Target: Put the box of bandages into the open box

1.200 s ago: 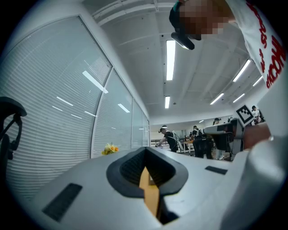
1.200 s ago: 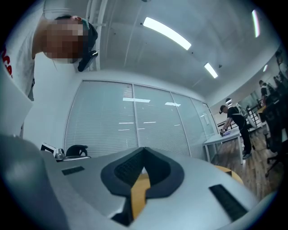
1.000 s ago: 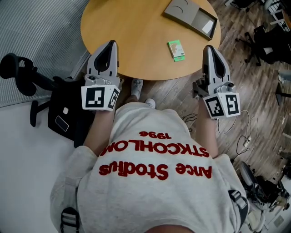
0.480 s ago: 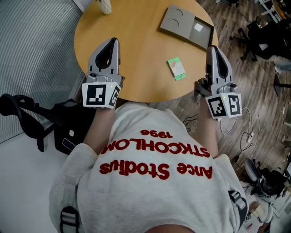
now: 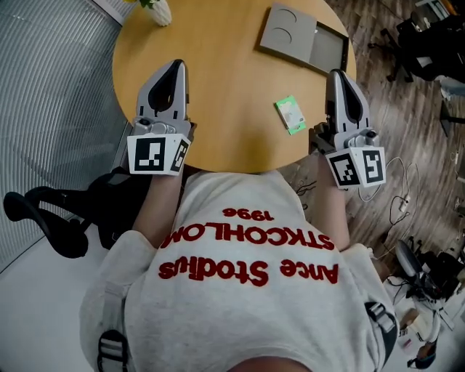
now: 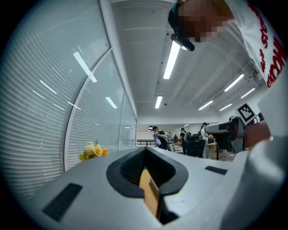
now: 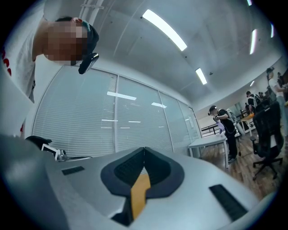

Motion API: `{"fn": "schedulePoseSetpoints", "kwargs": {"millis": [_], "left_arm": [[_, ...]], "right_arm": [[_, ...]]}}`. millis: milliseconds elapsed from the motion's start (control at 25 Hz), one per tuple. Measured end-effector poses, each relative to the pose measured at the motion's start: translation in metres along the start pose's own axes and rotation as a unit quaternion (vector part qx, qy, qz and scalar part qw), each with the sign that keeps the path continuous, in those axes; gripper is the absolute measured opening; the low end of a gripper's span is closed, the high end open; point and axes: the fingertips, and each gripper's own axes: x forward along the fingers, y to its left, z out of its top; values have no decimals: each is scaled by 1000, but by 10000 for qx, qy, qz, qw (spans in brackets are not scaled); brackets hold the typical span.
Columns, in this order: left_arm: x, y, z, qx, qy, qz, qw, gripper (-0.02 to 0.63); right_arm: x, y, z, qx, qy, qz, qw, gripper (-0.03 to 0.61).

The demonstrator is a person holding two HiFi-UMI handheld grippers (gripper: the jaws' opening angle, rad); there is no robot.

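The small green box of bandages [image 5: 290,115] lies flat on the round wooden table [image 5: 225,94], near its front right edge. The open grey box [image 5: 305,40] sits at the table's far right, its lid folded out to the left. My left gripper [image 5: 175,65] hovers over the table's left side, shut and holding nothing. My right gripper [image 5: 336,73] is at the table's right edge, just right of the bandage box, also shut and holding nothing. In both gripper views the jaws [image 6: 145,150] [image 7: 144,150] meet at the tip and point up at the room, not at the table.
A white vase of yellow flowers [image 5: 156,9] stands at the table's far left edge. A black office chair [image 5: 65,218] is on the floor to the left. Cables and gear [image 5: 421,269] lie on the wooden floor to the right. People stand far off in the room [image 6: 157,134].
Both grippers have moved forward over the table, so the bandage box now lies level with the right gripper's body rather than ahead of it. Both stay shut.
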Motion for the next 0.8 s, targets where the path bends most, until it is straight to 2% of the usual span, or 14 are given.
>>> {"fn": "schedulePoseSetpoints", "kwargs": {"millis": [320, 800], "left_arm": [[9, -17, -3, -110, 38, 29, 9999, 6], [28, -25, 13, 84, -155, 134, 9998, 6]], "right_arm": [[13, -14, 4, -69, 149, 197, 9997, 5], [32, -18, 21, -324, -112, 495, 9982, 6]]}}
